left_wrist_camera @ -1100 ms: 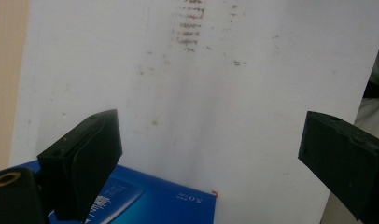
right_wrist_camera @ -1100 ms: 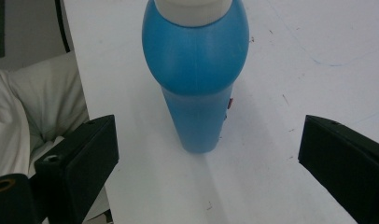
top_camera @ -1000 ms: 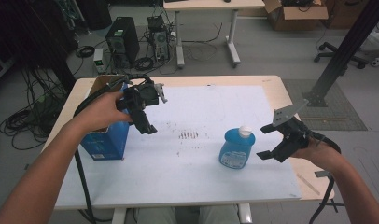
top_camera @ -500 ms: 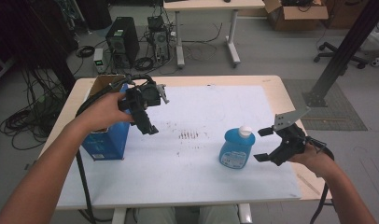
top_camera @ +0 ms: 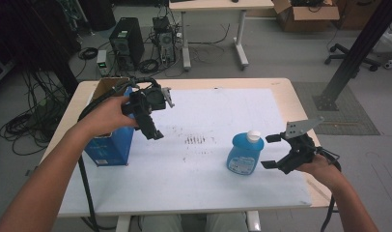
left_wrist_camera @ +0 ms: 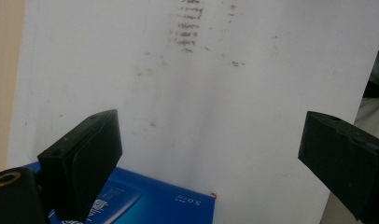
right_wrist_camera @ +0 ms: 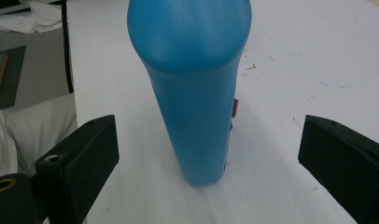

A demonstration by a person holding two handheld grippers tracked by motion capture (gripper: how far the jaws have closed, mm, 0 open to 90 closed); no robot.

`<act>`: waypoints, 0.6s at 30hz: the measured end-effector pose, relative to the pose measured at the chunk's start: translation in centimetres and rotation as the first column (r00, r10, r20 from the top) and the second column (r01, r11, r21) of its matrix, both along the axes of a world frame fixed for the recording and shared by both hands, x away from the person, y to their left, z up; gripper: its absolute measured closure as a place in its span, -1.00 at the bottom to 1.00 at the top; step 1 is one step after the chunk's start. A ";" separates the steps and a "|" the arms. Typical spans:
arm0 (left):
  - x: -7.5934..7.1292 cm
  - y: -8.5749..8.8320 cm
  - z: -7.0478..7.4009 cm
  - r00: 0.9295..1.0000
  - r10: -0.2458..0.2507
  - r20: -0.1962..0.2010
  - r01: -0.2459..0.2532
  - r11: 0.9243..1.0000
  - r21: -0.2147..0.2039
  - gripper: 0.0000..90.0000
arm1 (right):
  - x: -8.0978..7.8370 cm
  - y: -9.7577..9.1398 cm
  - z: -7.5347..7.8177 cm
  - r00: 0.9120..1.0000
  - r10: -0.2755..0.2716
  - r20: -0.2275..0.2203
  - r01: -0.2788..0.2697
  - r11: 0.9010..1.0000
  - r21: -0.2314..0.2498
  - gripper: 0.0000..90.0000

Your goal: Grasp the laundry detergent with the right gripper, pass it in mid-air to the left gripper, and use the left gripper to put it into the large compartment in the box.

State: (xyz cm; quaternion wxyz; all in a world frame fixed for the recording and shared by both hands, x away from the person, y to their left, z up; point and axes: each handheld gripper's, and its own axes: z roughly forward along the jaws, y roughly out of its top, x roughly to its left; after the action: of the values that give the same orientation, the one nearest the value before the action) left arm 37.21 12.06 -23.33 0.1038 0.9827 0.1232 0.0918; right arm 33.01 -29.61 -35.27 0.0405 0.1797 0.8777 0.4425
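Bench (top_camera: 281, 89) under white sheet, two handheld grippers.
Blue box (top_camera: 107, 145) at left edge; left gripper (top_camera: 148, 113) raised beside it, fingers apart, empty. Blue bottle (top_camera: 244, 152) upright right of centre; right gripper (top_camera: 271, 151) just beside it, fingers apart, not touching.

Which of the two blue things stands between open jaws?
The blue plastic bottle with white cap, before the right hand-held gripper; the blue cardboard box stands far left.

a white sheet (top_camera: 208, 140) with dark smudges is spread over the wooden counter (top_camera: 300, 108); computer towers (top_camera: 129, 41) and cables are seen on the floor behind.
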 end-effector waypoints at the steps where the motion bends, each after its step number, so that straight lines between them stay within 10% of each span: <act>1: 0.0 0.0 -0.1 1.000 0.000 -0.001 0.000 1.000 0.001 -0.85 | 0.0 0.0 -0.1 1.000 0.000 0.003 0.000 1.000 0.004 -0.89; 18: 0.0 0.1 -0.2 1.000 0.001 -0.003 -0.001 1.000 -0.001 -0.85 | -0.6 -0.6 -2.1 0.998 -0.037 0.040 0.033 0.994 0.101 -0.89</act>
State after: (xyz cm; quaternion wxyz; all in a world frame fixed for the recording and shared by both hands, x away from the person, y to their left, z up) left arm 37.22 12.21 -23.57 0.1043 0.9826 0.1241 0.0905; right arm 32.45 -30.18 -37.41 0.0577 0.1875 0.8501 0.4887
